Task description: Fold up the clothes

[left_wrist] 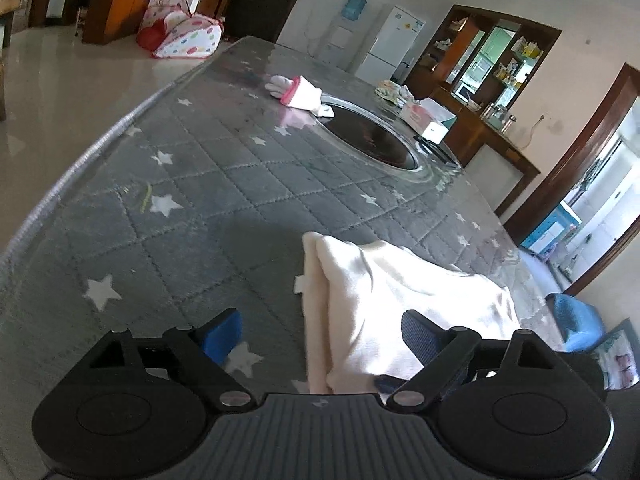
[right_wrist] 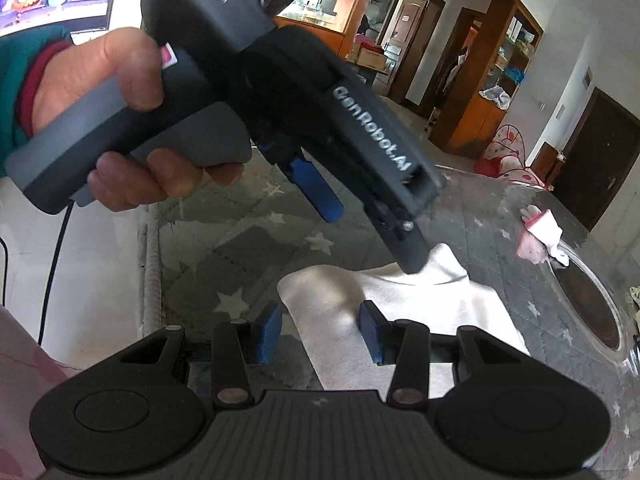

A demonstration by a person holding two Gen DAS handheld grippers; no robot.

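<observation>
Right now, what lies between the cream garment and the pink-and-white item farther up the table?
Only bare star-quilted table cover lies between the cream garment and the pink-and-white item, seen in the left wrist view.

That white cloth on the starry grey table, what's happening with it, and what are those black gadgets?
A person is folding clothes with a hand-held gripper in each hand. The white cloth lies partly folded on the quilted grey table cover. The left gripper stands wide open over the cloth's edge, gripping nothing. The right gripper is narrower, with cloth lying between its pads, not visibly pinched. A small pink-and-white garment waits farther off.

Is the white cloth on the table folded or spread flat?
Folded. The white cloth shows doubled layered edges at its left side on the quilted table.
</observation>
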